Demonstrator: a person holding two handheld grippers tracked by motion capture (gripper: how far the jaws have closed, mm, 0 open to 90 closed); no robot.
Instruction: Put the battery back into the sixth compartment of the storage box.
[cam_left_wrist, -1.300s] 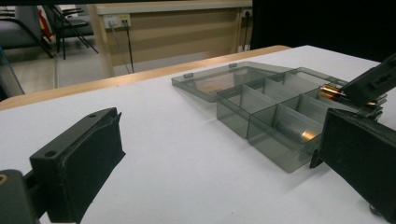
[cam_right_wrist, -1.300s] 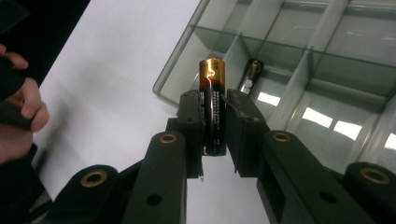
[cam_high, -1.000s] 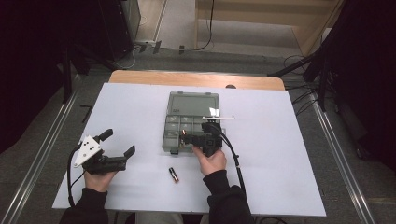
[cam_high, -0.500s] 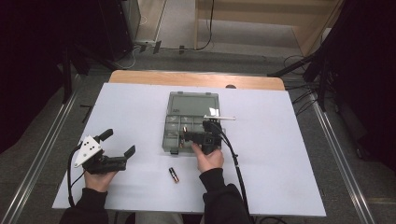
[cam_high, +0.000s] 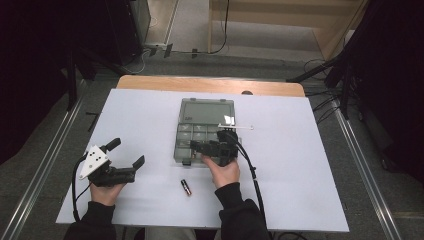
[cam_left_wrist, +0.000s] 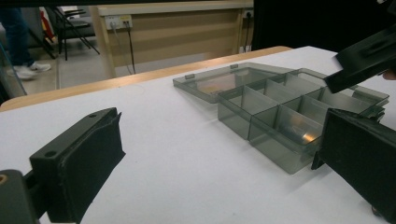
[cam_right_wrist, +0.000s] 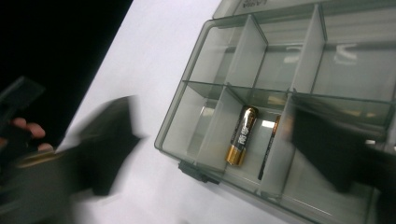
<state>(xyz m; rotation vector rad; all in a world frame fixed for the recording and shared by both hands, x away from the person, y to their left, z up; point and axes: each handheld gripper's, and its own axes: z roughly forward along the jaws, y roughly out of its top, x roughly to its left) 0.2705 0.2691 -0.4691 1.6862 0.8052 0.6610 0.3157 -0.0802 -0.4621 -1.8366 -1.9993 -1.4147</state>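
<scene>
1. The white surface (cam_high: 300, 165) carries an open grey compartment box (cam_high: 202, 131), lid flat behind it.
2. The left hand-held gripper (cam_high: 125, 155) rests left of the box, jaws apart and empty.
3. The right hand-held gripper (cam_high: 200, 148) hovers over the box's near row; its jaws have just been opening, nothing between them.
4. One battery (cam_right_wrist: 241, 136) lies in a near compartment; another battery (cam_high: 186, 187) lies on the surface before the box.

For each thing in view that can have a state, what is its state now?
Compartment box: lid open, lying flat behind it.
Battery in the box: lying in a front compartment, released.
Battery on the table: lying loose in front of the box.
Right gripper: jaws just opened, over the box, holding nothing.
Left gripper: open, holding nothing.
</scene>
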